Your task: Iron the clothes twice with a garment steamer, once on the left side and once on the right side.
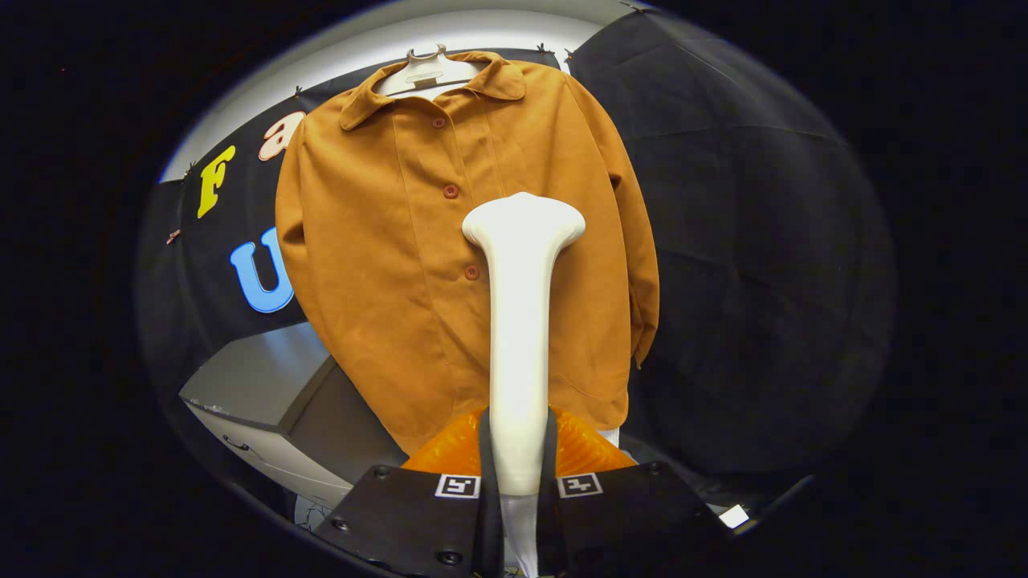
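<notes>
Gripper (518, 449) fingers clamp the handle of a white, smooth plastic garment steamer (520, 321); its flared head stands before a tan suede-like buttoned jacket (385, 241), right of the button row; jacket hangs on a pale hanger (424, 71); grey cabinet (265, 385) lower left of the jacket.

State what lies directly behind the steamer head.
Behind the steamer clamped in the gripper hangs the brown jacket; its head covers part of the jacket's front.
</notes>
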The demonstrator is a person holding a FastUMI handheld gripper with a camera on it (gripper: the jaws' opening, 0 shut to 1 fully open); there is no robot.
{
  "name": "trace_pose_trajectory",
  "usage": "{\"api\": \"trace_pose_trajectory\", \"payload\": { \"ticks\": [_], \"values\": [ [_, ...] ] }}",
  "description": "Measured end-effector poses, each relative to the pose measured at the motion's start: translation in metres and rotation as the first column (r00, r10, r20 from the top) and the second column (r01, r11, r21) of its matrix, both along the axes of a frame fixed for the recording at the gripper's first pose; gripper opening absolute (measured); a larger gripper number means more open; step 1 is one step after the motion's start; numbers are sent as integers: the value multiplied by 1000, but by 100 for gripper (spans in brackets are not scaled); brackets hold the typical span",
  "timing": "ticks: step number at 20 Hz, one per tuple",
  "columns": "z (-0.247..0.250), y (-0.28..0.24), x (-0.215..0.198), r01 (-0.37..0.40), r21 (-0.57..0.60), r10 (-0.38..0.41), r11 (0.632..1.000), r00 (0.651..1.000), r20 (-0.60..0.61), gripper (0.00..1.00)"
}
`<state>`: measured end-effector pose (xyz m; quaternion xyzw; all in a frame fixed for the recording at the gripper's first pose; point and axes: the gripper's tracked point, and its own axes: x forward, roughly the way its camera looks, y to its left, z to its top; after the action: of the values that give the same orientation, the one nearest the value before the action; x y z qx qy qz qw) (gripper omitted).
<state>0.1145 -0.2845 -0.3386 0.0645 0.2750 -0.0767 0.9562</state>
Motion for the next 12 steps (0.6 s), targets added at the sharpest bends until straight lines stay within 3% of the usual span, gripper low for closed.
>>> {"api": "trace_pose_trajectory", "payload": {
  "ticks": [12],
  "values": [
    [-62,-5,-59,58,0,-57,998,982,-182,20]
  ]
}}
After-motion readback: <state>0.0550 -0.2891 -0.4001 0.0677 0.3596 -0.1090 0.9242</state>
